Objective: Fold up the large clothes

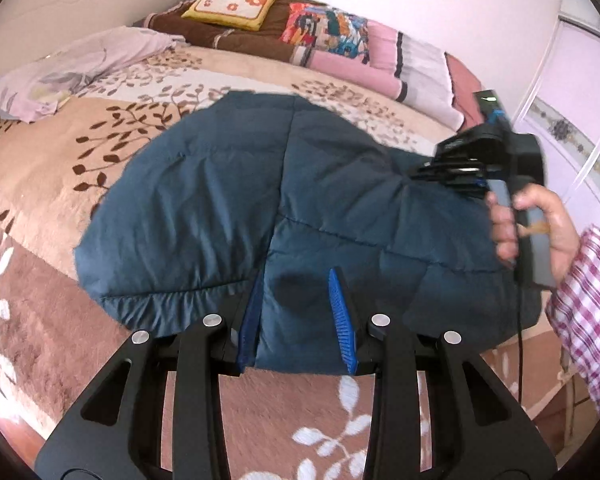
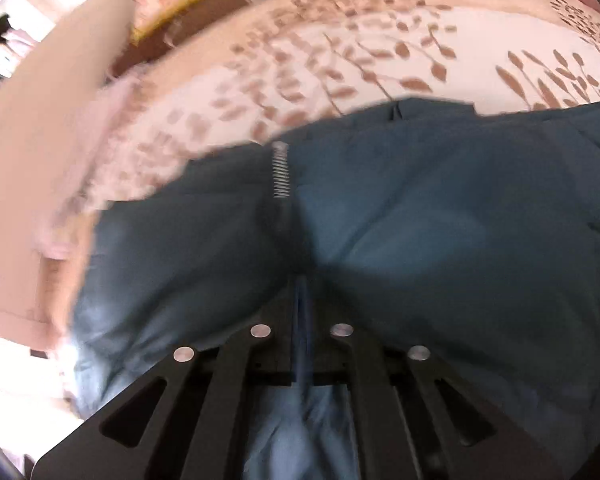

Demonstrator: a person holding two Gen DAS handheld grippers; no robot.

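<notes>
On the bed (image 1: pixel 80 152), left fingers (image 1: pixel 340 312) spread around the jacket (image 1: pixel 228 200); right fingers (image 2: pixel 302 300) clenched on it.

One blue jacket (image 1: pixel 260 208) is lying on the bed (image 1: pixel 60 168). One yellow cushion (image 1: pixel 230 6) is sitting behind the jacket. One purple cloth (image 1: pixel 60 72) is lying beside it. Two grippers, left (image 1: pixel 296 312) and right (image 2: pixel 302 320), are showing.

A home bedroom: a bed (image 1: pixel 100 152) with leaf-patterned blanket, pillows (image 1: pixel 230 6), and probably a wardrobe (image 1: pixel 572 112).
</notes>
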